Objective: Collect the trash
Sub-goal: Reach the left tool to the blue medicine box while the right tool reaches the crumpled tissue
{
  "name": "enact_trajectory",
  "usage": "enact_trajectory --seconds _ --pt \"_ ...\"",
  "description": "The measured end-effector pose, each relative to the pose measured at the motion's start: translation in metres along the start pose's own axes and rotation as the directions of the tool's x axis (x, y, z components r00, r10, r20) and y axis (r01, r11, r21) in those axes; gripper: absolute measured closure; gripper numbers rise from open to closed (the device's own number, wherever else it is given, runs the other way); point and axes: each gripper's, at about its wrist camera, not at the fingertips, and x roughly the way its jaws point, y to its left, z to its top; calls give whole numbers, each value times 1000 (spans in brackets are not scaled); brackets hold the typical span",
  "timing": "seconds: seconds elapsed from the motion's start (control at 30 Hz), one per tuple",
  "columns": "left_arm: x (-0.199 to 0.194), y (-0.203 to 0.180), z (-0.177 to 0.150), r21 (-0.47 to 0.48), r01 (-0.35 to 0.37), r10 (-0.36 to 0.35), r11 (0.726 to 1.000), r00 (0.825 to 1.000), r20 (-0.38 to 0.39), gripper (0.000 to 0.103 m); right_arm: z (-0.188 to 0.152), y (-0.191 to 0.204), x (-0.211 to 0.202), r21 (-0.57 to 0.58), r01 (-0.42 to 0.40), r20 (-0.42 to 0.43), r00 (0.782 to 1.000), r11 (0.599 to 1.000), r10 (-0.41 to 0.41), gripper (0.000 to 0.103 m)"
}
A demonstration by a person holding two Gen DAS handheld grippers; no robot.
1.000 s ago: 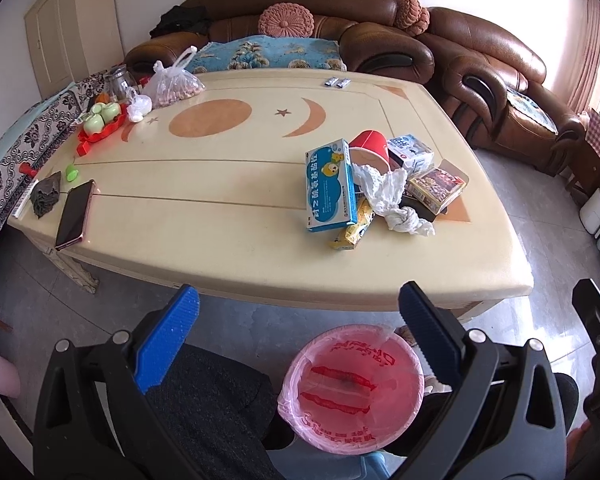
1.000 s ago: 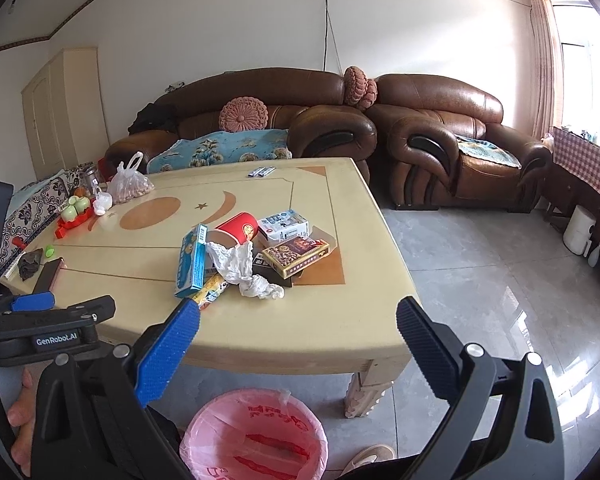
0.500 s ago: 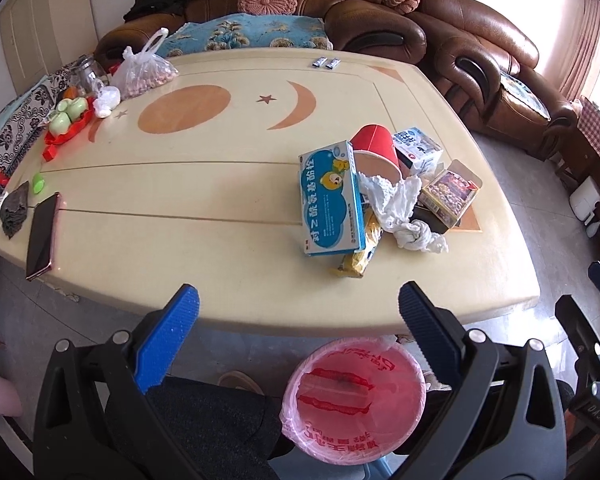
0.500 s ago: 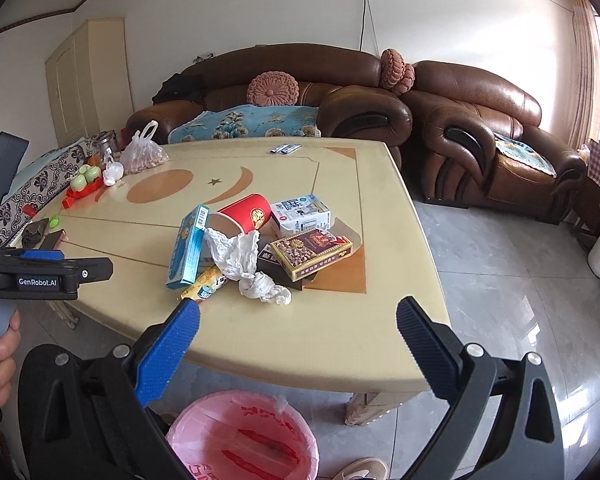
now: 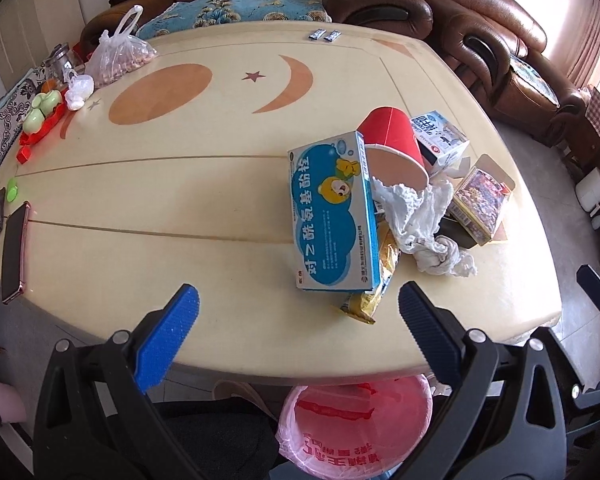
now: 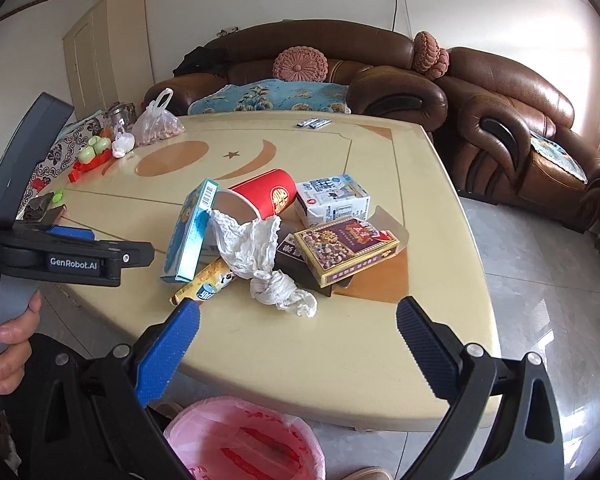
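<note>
We have the table broad and mostly bare on its left, so approach room is ample there. The pink-lined bin sits on the floor just under the near edge, handy for drops. The trash is heaped together right of centre: blue medicine box leaning on the tipped red paper cup, crumpled tissue spilling forward. Both our left hand-held gripper and right hand-held gripper stand wide and empty, short of the pile.
</note>
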Motion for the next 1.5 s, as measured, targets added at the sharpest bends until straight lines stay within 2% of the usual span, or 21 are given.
enact_trajectory --seconds 0.37,0.67,1.0,1.2,1.23,1.37,1.43,1.5 --pt "31 1 16 8 0 0 1000 999 -46 5 -7 16 46 -73 -49 -56 997 996 45 6" --pt "51 4 30 1 31 -31 1000 997 -75 5 -9 22 73 -90 -109 -80 992 990 102 6" --pt "73 5 36 6 86 -85 996 992 -93 5 -10 25 101 -97 -146 -79 987 984 139 6" --pt "93 15 40 -49 177 -182 983 975 -131 5 -6 22 114 -83 -156 -58 987 984 151 7" --pt "96 16 40 -55 187 -192 981 972 -136 5 -7 21 116 -82 -156 -55 987 984 152 8" --pt "99 21 41 -75 214 -221 974 968 -118 5 -9 18 124 -72 -150 -60 987 986 146 32" --pt "101 20 41 -69 215 -223 974 967 -122 5 -11 17 127 -69 -140 -62 989 988 136 37" --pt "102 20 41 -71 219 -226 973 967 -118 5 -11 17 127 -69 -129 -51 991 989 125 48"
